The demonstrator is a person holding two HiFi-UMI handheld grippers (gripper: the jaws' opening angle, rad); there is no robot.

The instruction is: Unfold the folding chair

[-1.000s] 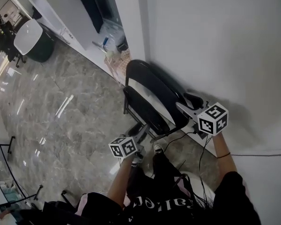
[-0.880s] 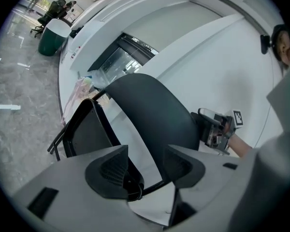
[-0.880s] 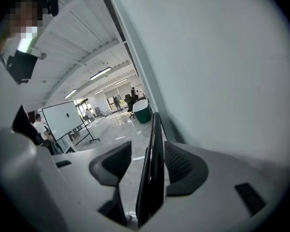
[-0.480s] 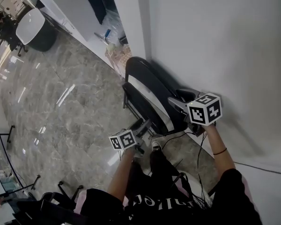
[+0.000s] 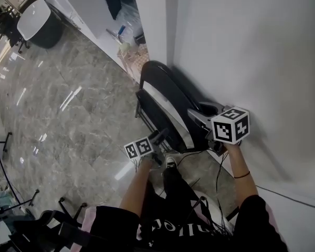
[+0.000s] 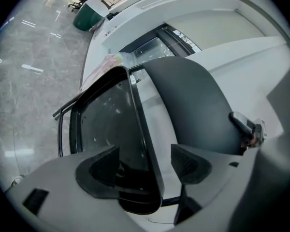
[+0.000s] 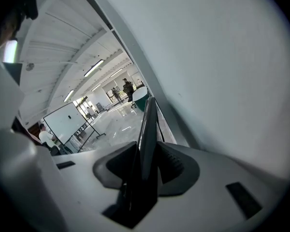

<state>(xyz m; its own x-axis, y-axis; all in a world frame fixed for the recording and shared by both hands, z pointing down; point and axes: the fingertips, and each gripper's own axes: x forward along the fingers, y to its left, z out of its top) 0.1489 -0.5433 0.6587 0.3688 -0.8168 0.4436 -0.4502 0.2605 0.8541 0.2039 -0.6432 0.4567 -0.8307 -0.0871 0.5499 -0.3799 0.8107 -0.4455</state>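
Chair [image 5: 168,98] looks stiff, heavyish, slick: grip the rims. Right tool [image 7: 146,166] closing on backrest edge [image 7: 147,124]; left tool [image 6: 144,168] opening wide, seat rim [image 6: 141,129] between, untouched.

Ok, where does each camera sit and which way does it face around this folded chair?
Head view: on the person's head, facing steeply down at the black folding chair folded against the white wall; shows forearms, legs, left gripper, right gripper.
Left gripper view: on the left gripper, facing the chair's seat; opening jaws straddle its rim without touching.
Right gripper view: on the right gripper, sighting along the chair's thin edge; closing jaws on it.
Shared: head and left gripper views show the grey marble floor.
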